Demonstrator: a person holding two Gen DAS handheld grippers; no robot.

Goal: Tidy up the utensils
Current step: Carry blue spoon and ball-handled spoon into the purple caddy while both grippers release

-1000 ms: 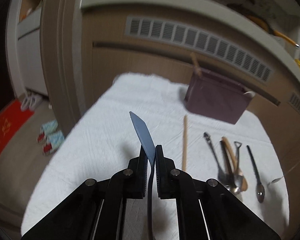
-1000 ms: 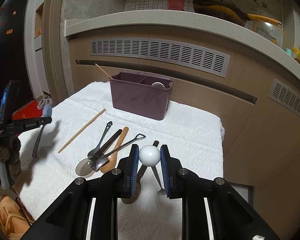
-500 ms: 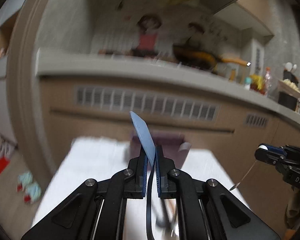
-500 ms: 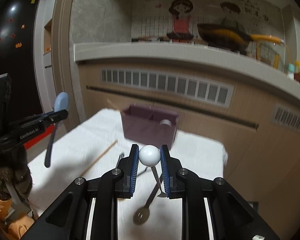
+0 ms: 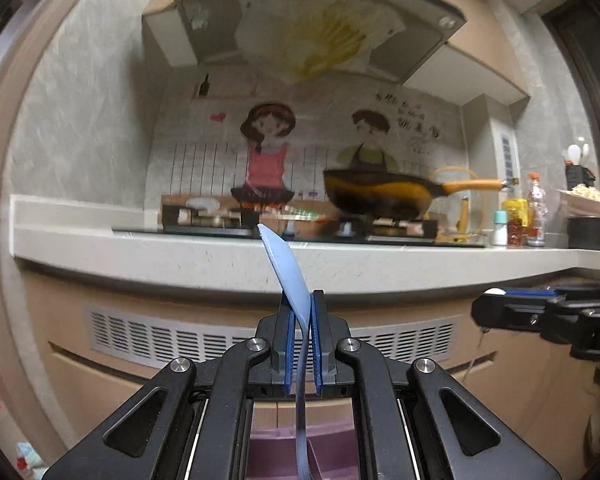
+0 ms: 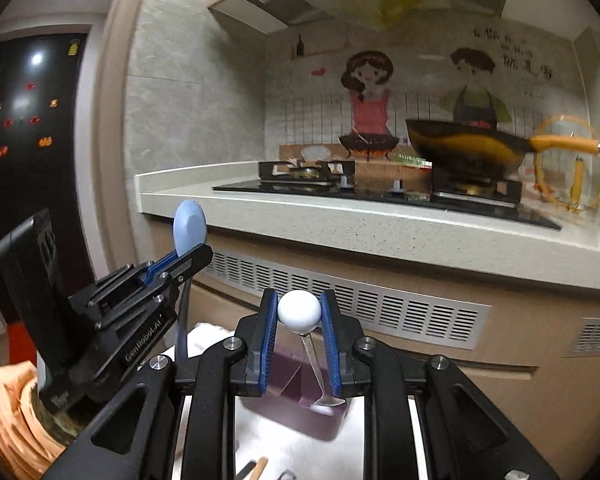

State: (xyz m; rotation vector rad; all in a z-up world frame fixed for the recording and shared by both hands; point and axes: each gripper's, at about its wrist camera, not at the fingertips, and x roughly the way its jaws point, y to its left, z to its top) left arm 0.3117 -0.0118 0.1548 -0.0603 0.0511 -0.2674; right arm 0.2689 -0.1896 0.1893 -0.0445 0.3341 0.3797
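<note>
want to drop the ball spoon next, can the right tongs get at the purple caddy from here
Probably yes: the right tongs hold the white-ball spoon with its bowl hanging at the purple caddy rim, nothing between; the left tongs sit off to the side.

This is a home kitchen: a pale stone counter [image 6: 380,216] carries a gas stove [image 6: 380,188] with a wok [image 5: 380,194] on it, under a range hood [image 5: 312,20], beside cartoon cook stickers [image 6: 370,92] and condiment bottles [image 5: 536,212].
</note>
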